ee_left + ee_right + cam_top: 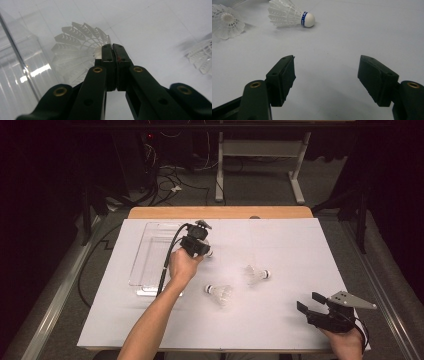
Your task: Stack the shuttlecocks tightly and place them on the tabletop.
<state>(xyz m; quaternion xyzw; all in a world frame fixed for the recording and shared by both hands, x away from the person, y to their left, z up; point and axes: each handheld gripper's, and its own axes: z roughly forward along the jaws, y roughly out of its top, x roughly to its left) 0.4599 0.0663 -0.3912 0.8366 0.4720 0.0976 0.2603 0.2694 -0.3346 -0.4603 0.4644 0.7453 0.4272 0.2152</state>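
The left gripper [204, 251] had its jaws clamped tight on the feather skirt of a shuttlecock [80, 50], held just beside the clear plastic tray [150, 255] at the far left of the white table [300, 240]. Two more shuttlecocks lay near mid-table, one [220, 293] closer to the person and the other [257, 274] beyond it. The right gripper [312, 302] sat at the near right corner, jaws spread wide and grasping nothing.

Cork of the shuttlecock [75, 53] behind the left gripper [112, 47] (feather skirt blurred).
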